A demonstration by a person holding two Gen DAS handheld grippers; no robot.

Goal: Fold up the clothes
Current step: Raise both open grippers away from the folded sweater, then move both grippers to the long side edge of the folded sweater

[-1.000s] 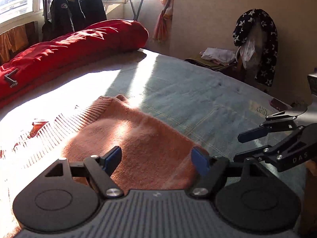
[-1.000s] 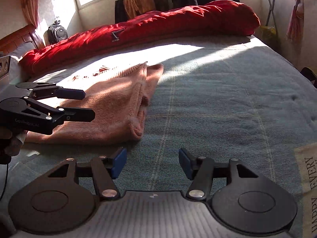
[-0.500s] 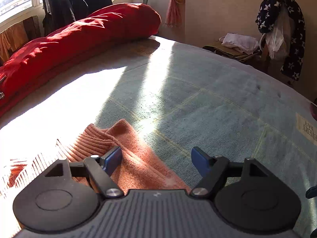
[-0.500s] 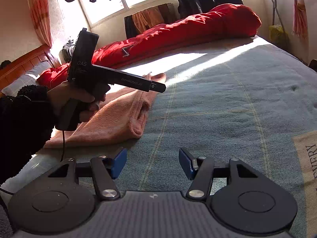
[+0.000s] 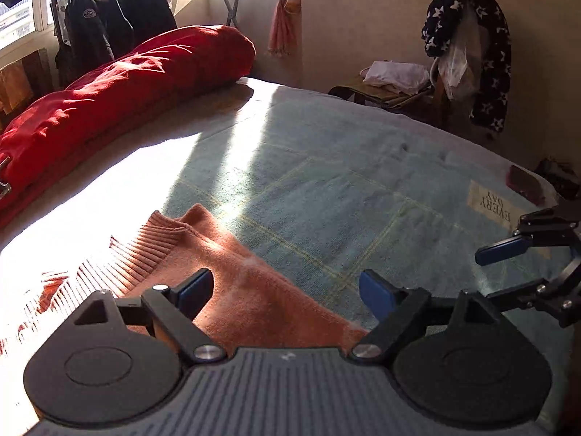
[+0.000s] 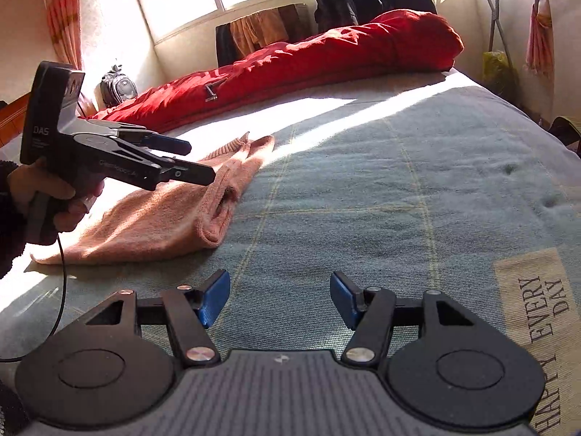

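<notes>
A salmon knitted sweater (image 5: pixel 254 298) (image 6: pixel 163 214) lies folded on the blue-green bedspread (image 5: pixel 363 181), its ribbed hem in the sunlight. My left gripper (image 5: pixel 287 290) (image 6: pixel 198 163) hovers just above the sweater's right fold, held by a hand (image 6: pixel 54 189). Its jaws are opening and nothing is between the blue pads. My right gripper (image 6: pixel 279 298) (image 5: pixel 508 272) stands over bare bedspread to the right of the sweater, apart from it. Its jaws are opening a little and hold nothing.
A rolled red duvet (image 6: pixel 308 61) lies along the far side of the bed under the window. Dark jackets hang on a rack (image 5: pixel 109 25). A chair with a star-patterned scarf (image 5: pixel 468 54) stands by the wall. A printed label (image 6: pixel 537 312) is sewn on the bedspread.
My left gripper has risen from the sweater's near edge and now hovers over its fold, with its jaws wider. The sweater has stayed flat. My right gripper has shifted slightly sideways.
</notes>
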